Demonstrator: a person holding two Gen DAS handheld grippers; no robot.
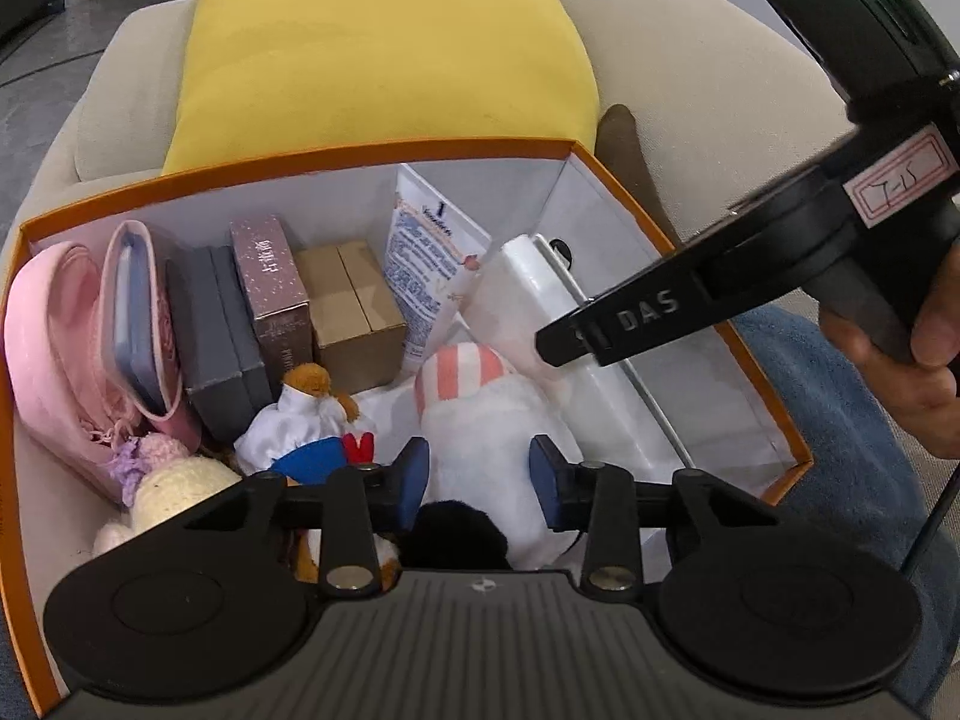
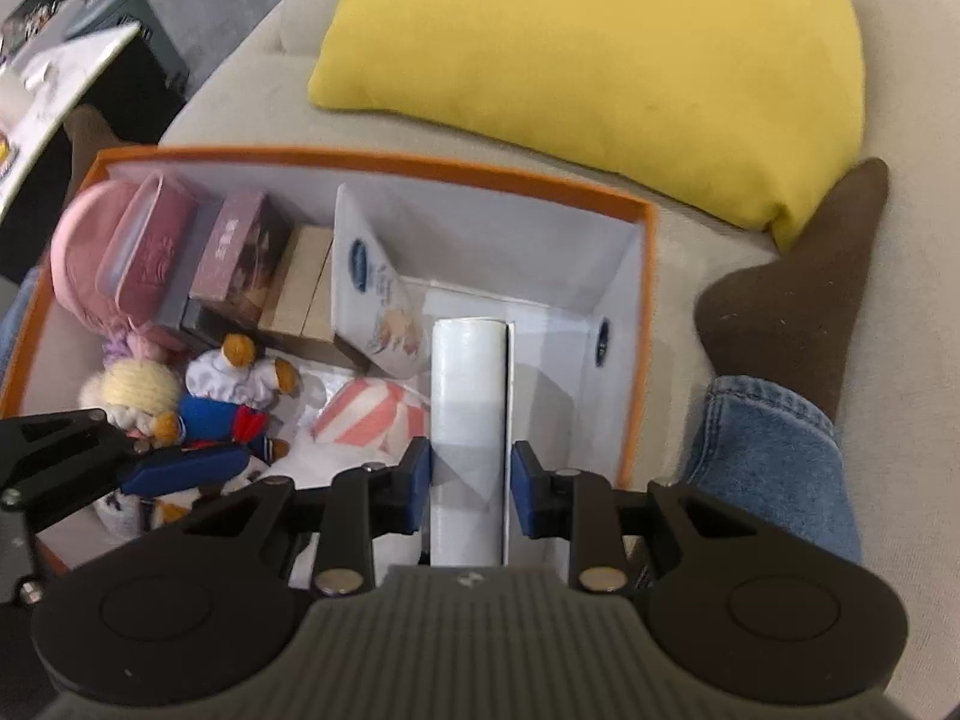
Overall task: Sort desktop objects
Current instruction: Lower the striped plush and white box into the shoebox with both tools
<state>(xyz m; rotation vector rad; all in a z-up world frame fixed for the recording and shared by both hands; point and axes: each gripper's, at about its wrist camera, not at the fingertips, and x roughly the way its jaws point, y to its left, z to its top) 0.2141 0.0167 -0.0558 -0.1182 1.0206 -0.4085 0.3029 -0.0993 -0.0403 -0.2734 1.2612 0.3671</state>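
Sofa (image 2: 708, 228) carries the orange box (image 1: 360, 151), packed with small cartons, a pink pouch and soft toys. White case (image 2: 468, 396) stands along the box's right wall: probably stiff, smooth and light, best taken across its narrow width. White plush (image 1: 486, 420) lies mid-box, soft and compressible, so it likely wants a squeeze at the body. Right gripper (image 2: 470, 483) pinches the case between its blue pads. Left gripper (image 1: 480, 474), half spread, straddles the plush; whether the pads press it I cannot tell.

Soft even indoor light, fisheye-bent edges, right view slightly blurred
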